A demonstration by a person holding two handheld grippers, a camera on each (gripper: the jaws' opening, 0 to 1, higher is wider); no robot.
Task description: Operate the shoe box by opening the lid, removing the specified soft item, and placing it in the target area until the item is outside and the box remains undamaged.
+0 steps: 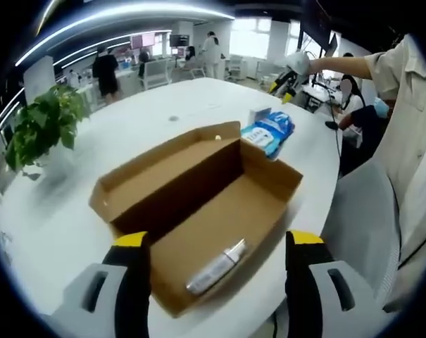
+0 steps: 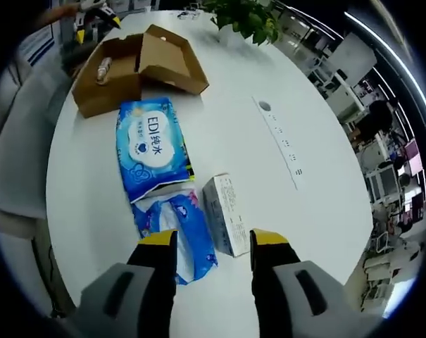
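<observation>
Brown cardboard shoe box lies open; my 2 grippers, left gripper and right gripper, gape empty; next, seat the blue soft wipes packs near the white table's edge.

You stand at a wide white table with a rounded edge. A potted plant sits at the left of the left gripper view, and at the top of the right gripper view. Long ceiling lights curve across the upper left. Bright windows glow at top centre. Desks and white chairs fill the far room, with people standing among them. A grey chair sits at the lower right. A power strip is set into the tabletop.
</observation>
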